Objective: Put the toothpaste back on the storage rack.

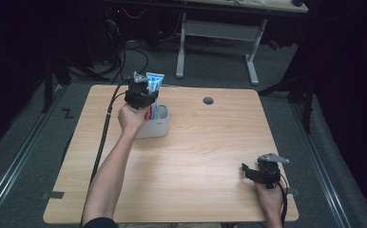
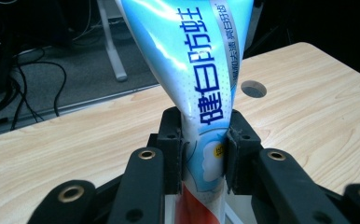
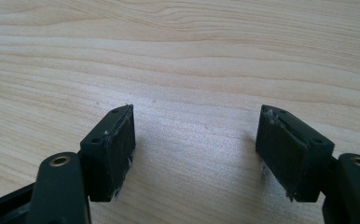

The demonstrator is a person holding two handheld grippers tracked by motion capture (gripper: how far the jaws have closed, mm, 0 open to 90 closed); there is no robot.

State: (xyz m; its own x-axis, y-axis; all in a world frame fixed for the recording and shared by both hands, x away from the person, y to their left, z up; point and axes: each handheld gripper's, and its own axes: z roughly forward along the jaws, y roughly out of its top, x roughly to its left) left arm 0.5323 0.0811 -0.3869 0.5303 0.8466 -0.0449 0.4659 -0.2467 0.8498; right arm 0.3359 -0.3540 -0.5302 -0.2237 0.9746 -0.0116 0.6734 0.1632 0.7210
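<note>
We're working at a light wood table (image 1: 186, 161), w/ a dark round cable hole (image 1: 208, 100) near its far edge, right of centre. Beyond the far edge a white-legged desk frame (image 1: 219, 33) is standing on grey floor.

On the far-left part of the table a pale grey rectangular holder (image 1: 159, 127) is sitting, well apart from the hole. We're holding the left gripper (image 1: 143, 97) right over it, our left forearm reaching in from the near edge, its black cable (image 1: 103, 137) trailing back along the table's left side.

That gripper is clenching a toothpaste tube (image 2: 192, 70): in the left gripper view both black pads are pressing the tube's sides where it narrows, w/ the wide blue-and-white crimped end pointing up and tilting slightly, blue printed characters running along it. The red lower part of the tube is dropping down btw the jaws toward the holder; from the high view the tube's bottom end is looking to be inside the holder, though we can't tell if it's touching the floor of it.

At the near-right corner we're resting the right gripper (image 1: 262, 173) low over bare wood. Its jaws are standing wide apart, released, nothing btw them.
</note>
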